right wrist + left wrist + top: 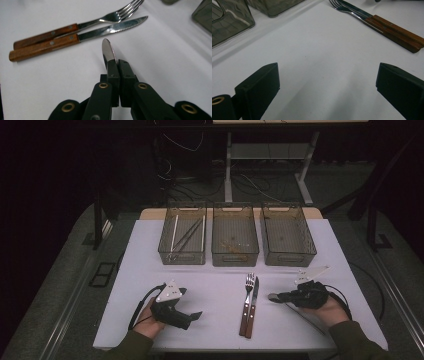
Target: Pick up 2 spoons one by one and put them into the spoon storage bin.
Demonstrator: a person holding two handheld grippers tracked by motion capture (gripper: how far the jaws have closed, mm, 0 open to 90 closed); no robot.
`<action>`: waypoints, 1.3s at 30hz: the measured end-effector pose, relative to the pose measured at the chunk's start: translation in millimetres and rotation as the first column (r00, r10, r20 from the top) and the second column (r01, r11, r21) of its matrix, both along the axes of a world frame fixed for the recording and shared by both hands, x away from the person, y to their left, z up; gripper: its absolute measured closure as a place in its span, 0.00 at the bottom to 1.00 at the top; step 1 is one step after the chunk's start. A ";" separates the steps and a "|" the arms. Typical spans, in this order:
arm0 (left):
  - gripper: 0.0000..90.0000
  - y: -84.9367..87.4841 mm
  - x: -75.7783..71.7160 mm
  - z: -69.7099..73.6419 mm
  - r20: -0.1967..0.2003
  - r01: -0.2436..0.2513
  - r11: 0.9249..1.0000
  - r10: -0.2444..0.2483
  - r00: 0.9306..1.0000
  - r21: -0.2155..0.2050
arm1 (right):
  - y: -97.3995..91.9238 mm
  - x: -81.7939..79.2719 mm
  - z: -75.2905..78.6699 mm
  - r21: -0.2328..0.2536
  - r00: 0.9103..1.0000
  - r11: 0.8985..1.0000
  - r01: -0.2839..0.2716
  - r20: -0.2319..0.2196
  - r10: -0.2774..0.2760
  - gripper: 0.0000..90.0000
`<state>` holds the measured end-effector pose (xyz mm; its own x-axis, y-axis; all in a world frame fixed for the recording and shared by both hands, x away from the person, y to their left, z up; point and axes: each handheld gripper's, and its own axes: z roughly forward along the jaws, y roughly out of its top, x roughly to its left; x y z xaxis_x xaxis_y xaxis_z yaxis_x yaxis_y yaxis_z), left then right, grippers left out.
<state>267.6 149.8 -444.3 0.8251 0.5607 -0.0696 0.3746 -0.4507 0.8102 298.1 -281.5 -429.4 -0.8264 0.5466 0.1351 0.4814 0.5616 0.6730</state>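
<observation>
Right tool (117,65): jaws closed tight on a spoon (108,51), gripping its neck just behind the bowl. That polished metal bowl juts forward past the jaw tips, low over the white tabletop (175,60). The handle is hidden behind the jaws in the right gripper view; the high view shows a thin metal shaft trailing back beside the person's right hand (330,307).

Left tool (192,316): jaws wide apart, nothing between them, resting low on the tabletop.

Fork (249,282) and knife (254,292) lie side by side, touching, between the two tools, with steel heads, riveted brown wooden handles and a serrated blade. Three smoky translucent bins (235,235) stand in a row beyond; their contents are hard to make out.
</observation>
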 end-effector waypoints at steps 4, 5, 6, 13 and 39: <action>0.04 -0.1 0.0 0.0 0.000 0.000 1.000 0.000 1.000 0.000 | -1.8 0.7 6.1 0.037 1.000 0.999 0.021 0.016 -0.021 0.99; 0.04 -0.2 0.1 -0.1 -0.001 0.000 1.000 0.000 1.000 0.001 | -2.1 0.7 7.4 0.044 0.999 0.999 0.026 0.018 -0.026 0.99; 0.04 -0.2 0.2 -0.1 0.000 0.001 1.000 -0.001 1.000 0.003 | -2.4 0.8 8.9 0.051 0.999 0.998 0.036 0.023 -0.037 0.99; 0.04 0.0 0.5 -0.3 -0.001 0.000 1.000 0.000 1.000 0.002 | -4.5 2.9 15.1 0.074 0.996 0.994 0.075 0.047 -0.078 0.99; 0.04 -1.3 0.7 -1.4 -0.003 -0.007 1.000 0.007 1.000 -0.012 | 1.8 32.2 50.2 0.206 0.967 0.959 0.193 0.127 -0.222 0.99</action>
<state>268.3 148.5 -445.7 0.8210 0.5656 -0.0786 0.3800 -0.4384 0.8145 330.3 -279.7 -379.1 -0.7163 0.6840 0.1384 0.4606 0.3144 0.8301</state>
